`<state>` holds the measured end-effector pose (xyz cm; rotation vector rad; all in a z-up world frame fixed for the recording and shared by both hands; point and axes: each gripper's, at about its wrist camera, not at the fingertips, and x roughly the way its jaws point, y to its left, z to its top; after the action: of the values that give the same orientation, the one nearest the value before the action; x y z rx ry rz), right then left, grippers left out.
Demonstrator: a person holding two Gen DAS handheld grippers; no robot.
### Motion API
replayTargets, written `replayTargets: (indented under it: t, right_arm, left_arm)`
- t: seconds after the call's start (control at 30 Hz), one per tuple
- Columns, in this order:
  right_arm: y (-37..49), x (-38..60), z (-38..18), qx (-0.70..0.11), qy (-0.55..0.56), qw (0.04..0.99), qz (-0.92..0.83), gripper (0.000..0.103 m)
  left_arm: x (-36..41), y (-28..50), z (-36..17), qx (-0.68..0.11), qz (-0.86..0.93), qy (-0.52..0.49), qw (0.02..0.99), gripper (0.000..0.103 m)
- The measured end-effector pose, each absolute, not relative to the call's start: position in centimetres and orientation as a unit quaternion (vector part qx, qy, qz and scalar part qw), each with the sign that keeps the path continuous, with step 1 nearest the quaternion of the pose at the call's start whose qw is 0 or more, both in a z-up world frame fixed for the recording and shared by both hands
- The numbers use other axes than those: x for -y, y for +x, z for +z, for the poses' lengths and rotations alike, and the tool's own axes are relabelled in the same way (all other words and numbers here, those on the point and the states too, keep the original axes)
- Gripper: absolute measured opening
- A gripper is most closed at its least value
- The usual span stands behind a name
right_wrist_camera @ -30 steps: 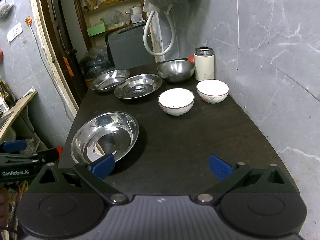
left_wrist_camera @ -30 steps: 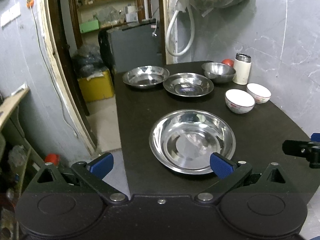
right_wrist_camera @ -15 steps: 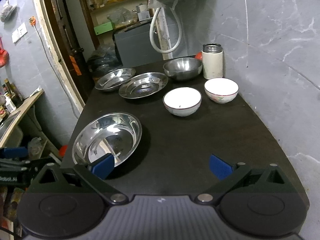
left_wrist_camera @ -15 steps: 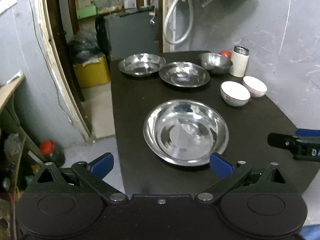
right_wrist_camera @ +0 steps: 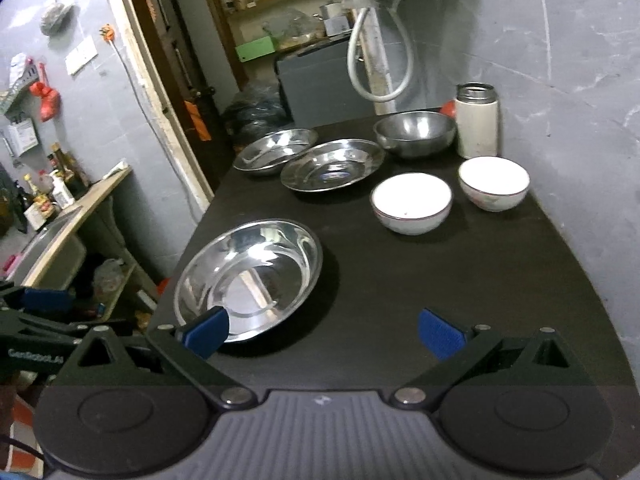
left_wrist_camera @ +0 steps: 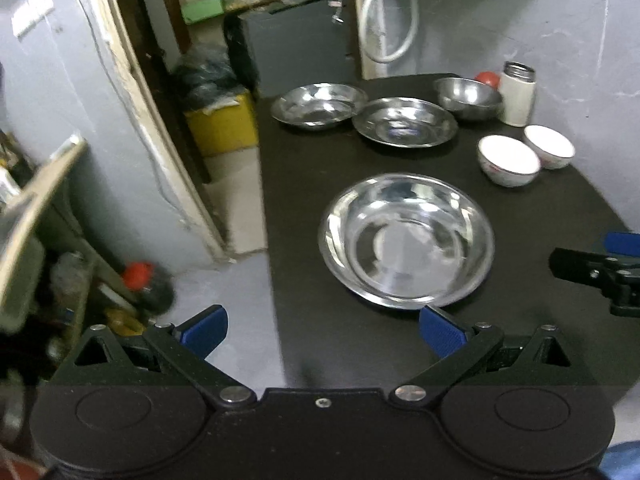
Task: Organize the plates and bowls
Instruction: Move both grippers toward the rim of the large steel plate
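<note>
Both my tools, left tool [left_wrist_camera: 322, 330] & right tool [right_wrist_camera: 324, 330], are apart w/ nothing held; steel plate [left_wrist_camera: 406, 240] at frame centre looks light, stiff, slippery, so I'd grip its thin rim.

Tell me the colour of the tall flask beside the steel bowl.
Cream-white body with a steel top; the flask shows best in the right wrist view.

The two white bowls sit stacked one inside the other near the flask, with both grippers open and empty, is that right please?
Not quite: the two white bowls are not stacked. They stand side by side, the nearer bowl and the farther bowl, each on the table, as the right wrist view shows. The rest holds: they are near the flask, and the left gripper and right gripper are open and empty.
</note>
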<state>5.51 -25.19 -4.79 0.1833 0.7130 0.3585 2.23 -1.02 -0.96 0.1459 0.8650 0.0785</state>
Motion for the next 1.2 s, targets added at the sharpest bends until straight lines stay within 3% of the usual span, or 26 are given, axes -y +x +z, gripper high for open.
replayTargets:
  t: [0.5,1.2]
  right_arm:
    - [9.7,22.2,-4.0,-0.336,0.097,0.919,0.183,0.103]
    - [29.3,12.2,-3.1,-0.309,0.016,0.943,0.122,0.103]
  left_arm:
    - [-2.2,9.3,0.4,-0.402,0.076,0.073,0.910,0.102]
    - [-11.7,33.6,-3.0,-0.362,0.033,0.008,0.932,0.102]
